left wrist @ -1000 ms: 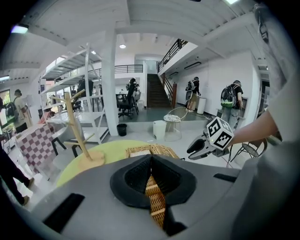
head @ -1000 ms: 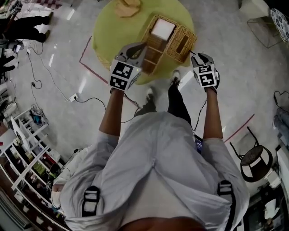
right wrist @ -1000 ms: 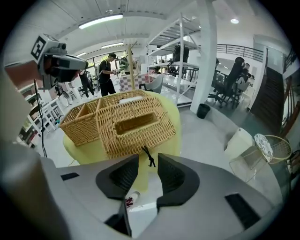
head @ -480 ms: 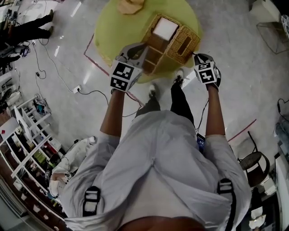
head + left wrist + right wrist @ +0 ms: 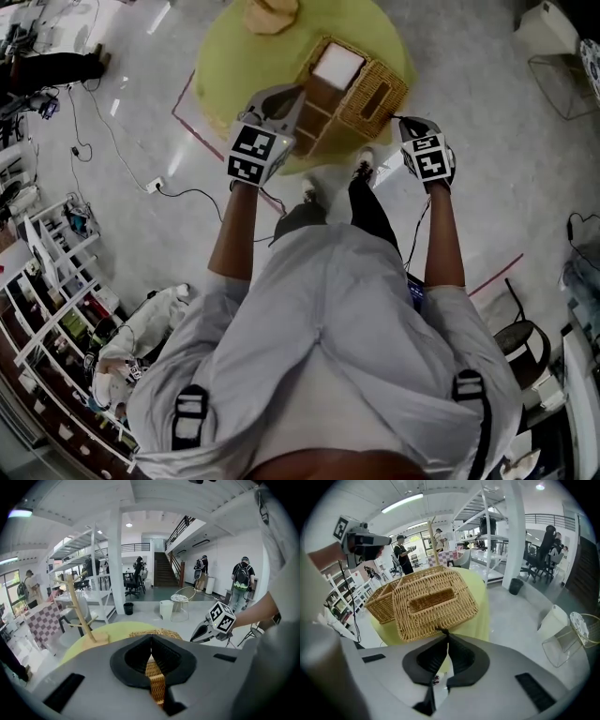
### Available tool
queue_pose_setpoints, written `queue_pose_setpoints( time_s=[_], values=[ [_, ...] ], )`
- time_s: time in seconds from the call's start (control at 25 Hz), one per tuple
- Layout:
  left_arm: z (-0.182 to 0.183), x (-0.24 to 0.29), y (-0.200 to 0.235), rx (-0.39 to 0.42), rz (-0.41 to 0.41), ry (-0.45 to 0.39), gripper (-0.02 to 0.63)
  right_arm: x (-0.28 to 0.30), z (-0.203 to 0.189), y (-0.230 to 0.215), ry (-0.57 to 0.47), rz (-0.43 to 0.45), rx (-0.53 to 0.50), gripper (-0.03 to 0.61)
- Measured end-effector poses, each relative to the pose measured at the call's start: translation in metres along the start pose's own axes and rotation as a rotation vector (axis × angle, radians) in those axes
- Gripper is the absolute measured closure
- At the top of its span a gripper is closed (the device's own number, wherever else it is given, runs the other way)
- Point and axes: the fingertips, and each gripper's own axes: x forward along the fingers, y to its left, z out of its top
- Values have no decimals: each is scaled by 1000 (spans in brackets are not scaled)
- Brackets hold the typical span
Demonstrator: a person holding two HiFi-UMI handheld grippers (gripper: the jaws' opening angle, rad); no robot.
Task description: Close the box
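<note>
An open wicker box [image 5: 317, 114] stands on the round yellow-green table [image 5: 239, 61], with a white item [image 5: 337, 64] in its far end. Its wicker lid [image 5: 377, 89] lies folded out to the right and fills the right gripper view [image 5: 433, 602]. My right gripper [image 5: 442, 633] is at the lid's near edge, jaws closing, with a small dark tab [image 5: 440, 630] pinched at their tips. In the head view that gripper [image 5: 401, 120] is by the lid's corner. My left gripper [image 5: 298, 97] hovers at the box's near left wall, tips shut [image 5: 151, 639]. Wicker shows through the slit behind them.
A wooden branch stand [image 5: 77, 616] rises at the table's far side. The table edge is just below both grippers, with the person's legs and shoes [image 5: 314, 192] under it. Shelving [image 5: 56, 281] stands at the left, a stool [image 5: 525, 342] at the right.
The right gripper has edged a little up and left toward the lid's corner. The left gripper has stayed at the box's wall. The box and lid have not moved.
</note>
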Motion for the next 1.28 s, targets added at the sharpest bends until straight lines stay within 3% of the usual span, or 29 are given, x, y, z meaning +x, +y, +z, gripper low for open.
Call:
queue_pose_setpoints(
  time_s=[0.44,0.88,1.28],
  values=[
    [15,-39,30,-20,20,-99,584,-43,55,34,-59,-61,-76,549],
    [43,-73,65,70,-75,-201,584,-91,121,57,-140,-223,-47,549],
    [46,-87,97,71,-107,-244,584,-94,182,84,-185,-253,-73,549]
  ],
)
